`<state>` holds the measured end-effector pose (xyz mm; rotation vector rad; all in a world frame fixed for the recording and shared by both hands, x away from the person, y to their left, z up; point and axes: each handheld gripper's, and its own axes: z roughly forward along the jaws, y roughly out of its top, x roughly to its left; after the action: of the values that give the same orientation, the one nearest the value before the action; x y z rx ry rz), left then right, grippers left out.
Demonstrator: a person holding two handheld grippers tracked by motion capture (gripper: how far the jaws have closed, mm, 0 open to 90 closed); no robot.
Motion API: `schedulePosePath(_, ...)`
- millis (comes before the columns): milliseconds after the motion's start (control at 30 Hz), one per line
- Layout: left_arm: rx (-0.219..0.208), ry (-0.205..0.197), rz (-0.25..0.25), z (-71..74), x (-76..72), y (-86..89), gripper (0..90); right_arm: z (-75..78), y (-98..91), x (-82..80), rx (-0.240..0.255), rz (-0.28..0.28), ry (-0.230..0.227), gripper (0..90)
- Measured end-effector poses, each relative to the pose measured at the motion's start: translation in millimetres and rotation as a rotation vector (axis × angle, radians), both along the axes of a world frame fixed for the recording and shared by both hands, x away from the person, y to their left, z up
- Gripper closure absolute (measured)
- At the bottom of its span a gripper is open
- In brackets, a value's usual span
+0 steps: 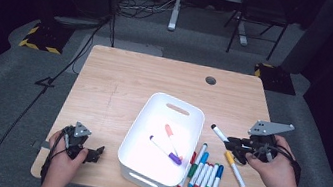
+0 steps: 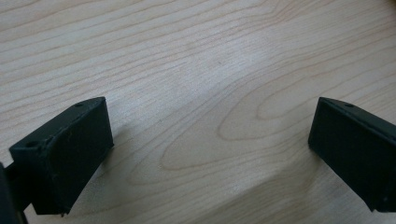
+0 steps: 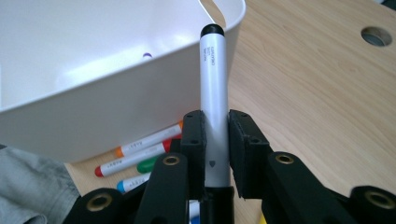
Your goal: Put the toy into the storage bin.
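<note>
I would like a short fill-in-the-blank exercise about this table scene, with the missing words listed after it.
1. The right gripper is shut on a marker with a ____ cap.
2. Inside the white bin lie ____ markers.
3. The left gripper has its jaws ____ over bare wood.
4. The yellow marker lies on the ____.

Missing words: black; two; open; table

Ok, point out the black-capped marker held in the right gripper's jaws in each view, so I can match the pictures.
High view: the black-capped marker sits right of centre, sticking out of the right gripper toward the white bin.
Left gripper view: not in it; wooden tabletop between open jaws.
Right gripper view: centre, upright, clamped between the jaws, black cap at the top.
Shared landmark: the white bin, at upper left in the right gripper view.
</note>
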<state>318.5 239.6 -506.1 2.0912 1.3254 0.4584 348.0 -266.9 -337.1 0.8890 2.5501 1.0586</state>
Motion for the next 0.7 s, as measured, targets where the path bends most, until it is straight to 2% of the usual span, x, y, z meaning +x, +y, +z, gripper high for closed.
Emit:
schedulePosePath(400, 0.008, -0.008, -0.005, 0.2, 1.4, 0.8, 0.1, 23.8, 42.3, 18.3, -0.006, 0.100, -0.025, 76.6)
schedulePosePath(700, 0.008, -0.005, -0.004, 0.2, 1.7, 0.5, 0.1, 33.9, 79.6, 25.9, -0.012, 0.165, -0.035, 76.6)
